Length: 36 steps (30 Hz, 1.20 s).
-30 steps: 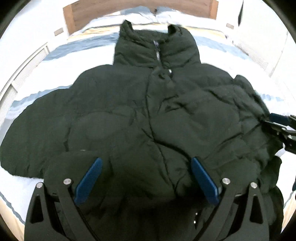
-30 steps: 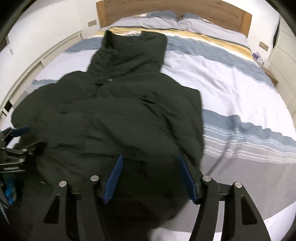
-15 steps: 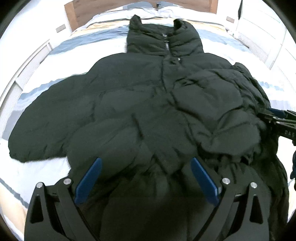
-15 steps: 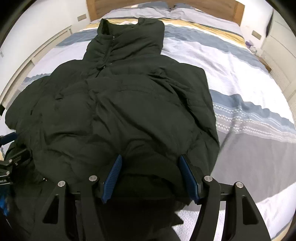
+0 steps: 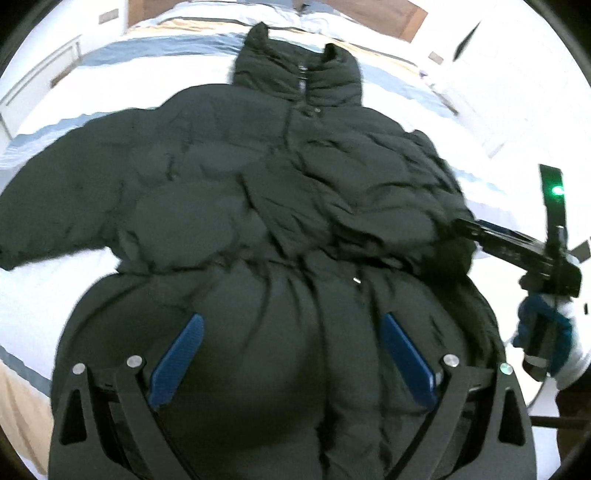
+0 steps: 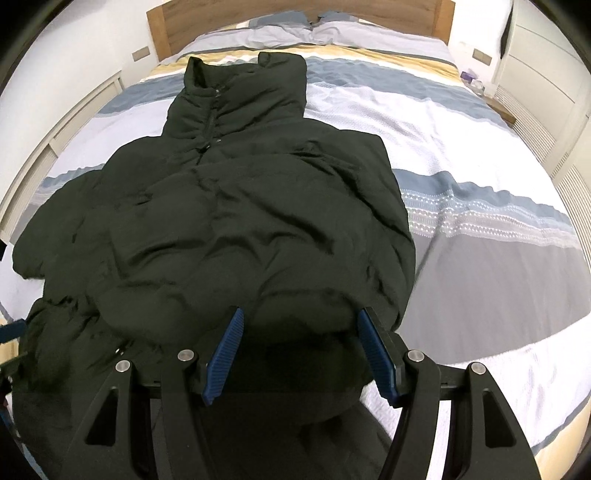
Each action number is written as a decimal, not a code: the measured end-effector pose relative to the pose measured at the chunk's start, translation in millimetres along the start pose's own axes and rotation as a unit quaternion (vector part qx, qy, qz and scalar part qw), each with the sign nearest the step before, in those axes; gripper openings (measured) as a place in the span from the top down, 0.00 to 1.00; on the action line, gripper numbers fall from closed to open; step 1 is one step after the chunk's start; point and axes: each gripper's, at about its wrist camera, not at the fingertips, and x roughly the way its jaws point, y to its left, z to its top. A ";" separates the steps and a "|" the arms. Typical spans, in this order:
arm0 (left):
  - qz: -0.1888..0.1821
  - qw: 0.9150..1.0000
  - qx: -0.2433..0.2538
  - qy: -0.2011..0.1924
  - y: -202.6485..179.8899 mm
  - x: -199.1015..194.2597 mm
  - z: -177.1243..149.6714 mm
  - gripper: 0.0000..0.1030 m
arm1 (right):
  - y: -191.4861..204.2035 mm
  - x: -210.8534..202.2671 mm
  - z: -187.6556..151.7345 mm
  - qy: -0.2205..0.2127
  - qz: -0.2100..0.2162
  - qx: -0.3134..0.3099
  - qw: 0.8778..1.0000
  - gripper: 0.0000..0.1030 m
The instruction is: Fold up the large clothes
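We see a dark puffer jacket (image 6: 229, 221) lying front-up on the striped bed (image 6: 480, 206), collar toward the wooden headboard (image 6: 295, 11), zipper shut. Our left gripper (image 5: 291, 358) has its fingers spread wide with the bunched hem bulging between the blue pads (image 5: 177, 360); we cannot tell if they pinch it. Our right gripper (image 6: 299, 354) also stands wide, the folded-in right edge of the jacket between its pads (image 6: 225, 354), grip not clear either. In the left view the right gripper (image 5: 517, 251) comes in from the side, touching the jacket's right edge. One sleeve (image 5: 55, 210) stretches out flat toward the bed's left edge. Bare bedspread lies right of the jacket, plenty of room there; less on the left. No brand or readable writing visible; a green light (image 5: 557, 190) glows on the right unit.
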 end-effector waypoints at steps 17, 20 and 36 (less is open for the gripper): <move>-0.086 0.991 -0.022 0.101 -14.8 -20.4 -62.0 0.05 | 15.2 -18.5 -34.3 0.011 -0.009 0.016 1.000 0.38; -0.093 0.988 -0.028 0.116 -14.9 -26.6 -72.3 0.05 | 19.0 -20.1 -37.1 0.011 -0.008 0.016 1.000 0.38; -0.085 0.973 -0.076 0.201 12.6 -38.2 -105.4 0.05 | 36.3 -12.3 -47.3 0.017 -0.001 0.015 1.000 0.38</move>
